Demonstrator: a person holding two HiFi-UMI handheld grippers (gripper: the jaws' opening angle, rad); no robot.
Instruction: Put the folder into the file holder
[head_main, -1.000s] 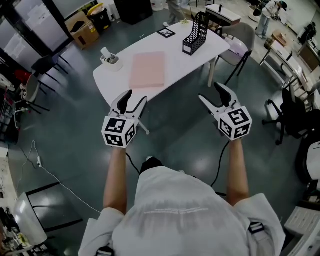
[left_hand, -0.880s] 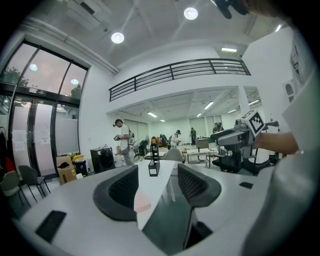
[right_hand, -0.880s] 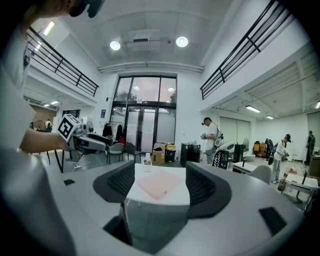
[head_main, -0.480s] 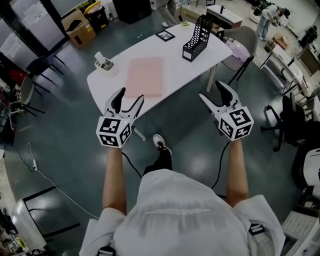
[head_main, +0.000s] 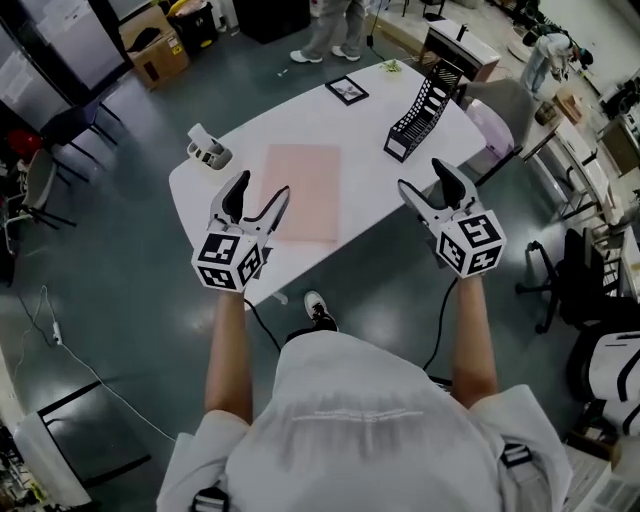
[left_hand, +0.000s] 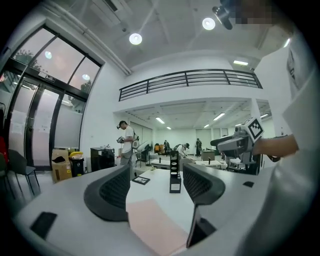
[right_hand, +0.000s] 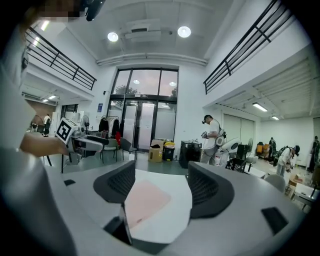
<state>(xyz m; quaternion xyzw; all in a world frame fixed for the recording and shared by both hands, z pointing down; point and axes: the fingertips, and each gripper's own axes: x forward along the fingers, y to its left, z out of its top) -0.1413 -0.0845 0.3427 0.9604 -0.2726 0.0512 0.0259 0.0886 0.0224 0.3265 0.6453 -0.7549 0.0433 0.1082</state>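
A pink folder (head_main: 303, 191) lies flat in the middle of the white table (head_main: 370, 130). It also shows in the left gripper view (left_hand: 157, 227) and in the right gripper view (right_hand: 145, 199). The black mesh file holder (head_main: 425, 108) stands upright near the table's far right corner, seen ahead in the left gripper view (left_hand: 174, 173). My left gripper (head_main: 255, 197) hovers at the near edge of the table beside the folder; its jaws have just been opening, nothing between them. My right gripper (head_main: 428, 188) hangs open and empty at the table's right edge, below the holder.
A small white caddy (head_main: 207, 149) sits at the table's left end and a black-framed card (head_main: 346, 89) at its far side. A person (head_main: 327, 30) stands beyond the table. Chairs (head_main: 505, 105) stand to the right, with boxes (head_main: 152, 48) at the back left.
Both grippers have moved forward from over the floor up to the table's near edge. The left gripper's jaws stand wider than before. The folder and holder lie where they were on the table.
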